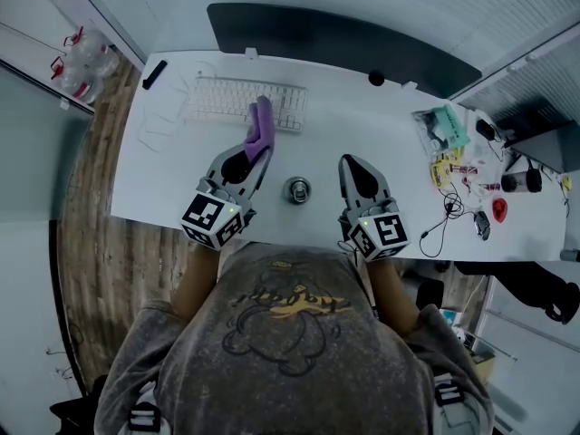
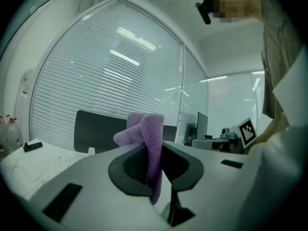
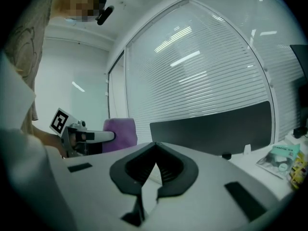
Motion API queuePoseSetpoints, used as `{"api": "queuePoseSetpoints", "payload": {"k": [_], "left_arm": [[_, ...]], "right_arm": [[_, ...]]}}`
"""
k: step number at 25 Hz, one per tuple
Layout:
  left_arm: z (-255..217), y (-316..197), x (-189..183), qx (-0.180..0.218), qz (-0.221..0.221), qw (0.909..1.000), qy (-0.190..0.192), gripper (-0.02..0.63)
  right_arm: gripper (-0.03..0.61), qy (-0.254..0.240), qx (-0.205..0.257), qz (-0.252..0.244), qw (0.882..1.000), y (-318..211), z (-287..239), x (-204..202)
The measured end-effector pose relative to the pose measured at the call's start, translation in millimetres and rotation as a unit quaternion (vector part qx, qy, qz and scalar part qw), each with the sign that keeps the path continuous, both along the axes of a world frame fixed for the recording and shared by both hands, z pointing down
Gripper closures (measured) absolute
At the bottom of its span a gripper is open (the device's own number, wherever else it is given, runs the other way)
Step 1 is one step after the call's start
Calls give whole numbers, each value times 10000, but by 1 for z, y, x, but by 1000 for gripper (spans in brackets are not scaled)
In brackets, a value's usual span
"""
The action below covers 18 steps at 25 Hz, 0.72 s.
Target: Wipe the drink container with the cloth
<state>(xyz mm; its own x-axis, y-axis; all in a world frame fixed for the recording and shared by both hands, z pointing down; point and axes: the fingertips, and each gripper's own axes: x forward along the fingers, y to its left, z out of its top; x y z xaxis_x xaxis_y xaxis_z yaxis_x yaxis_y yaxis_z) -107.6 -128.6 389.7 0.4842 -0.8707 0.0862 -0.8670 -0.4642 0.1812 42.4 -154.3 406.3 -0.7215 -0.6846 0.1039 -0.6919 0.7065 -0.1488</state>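
Since the wiping was to happen at the near edge, the broad white smooth-topped desk had bare surface in front of the person, with its clutter pushed back and aside. A long dark flat panel stood along the far edge. A pale keyboard with rows of small keys lay left of centre, just beyond the working spot, and a scatter of packets and thin black cables sat well off to the right.

Both tools flanked the work. The left gripper, grey hard plastic with a marker cube at its rear, had its jaws clamped on a fuzzy purple cloth. In the left gripper view the cloth rose out of the pinch as a soft, folded wad, probably bunched that way to give a thick wiping face. The right gripper pointed away from the person on the other side. Its jaws were pressed together with nothing between them, so it looked ready to steady rather than to hold.

Between the two tools, apart from both, stood the small round silvery metal drink container. It was upright, seen from above by its ringed lid, and the cloth was not yet touching it.
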Motion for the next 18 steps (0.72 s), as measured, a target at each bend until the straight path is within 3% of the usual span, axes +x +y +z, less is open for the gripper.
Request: {"api": "queuePoseSetpoints", "payload": {"k": [6,11,18], "left_arm": [[27,-3,-3,-161,-138,9997,-154,557],[45,-6,-7,-341,-221,9991,-102,557],[49,-9,-10,-424,-302,9986,-7,557]], "right_arm": [[572,127,-175,-65,9997,-8,23,-8],[572,224,-381,-64,9990,-13,40,-10],[574,310,-333,43,9990,-20,40,-8]]}}
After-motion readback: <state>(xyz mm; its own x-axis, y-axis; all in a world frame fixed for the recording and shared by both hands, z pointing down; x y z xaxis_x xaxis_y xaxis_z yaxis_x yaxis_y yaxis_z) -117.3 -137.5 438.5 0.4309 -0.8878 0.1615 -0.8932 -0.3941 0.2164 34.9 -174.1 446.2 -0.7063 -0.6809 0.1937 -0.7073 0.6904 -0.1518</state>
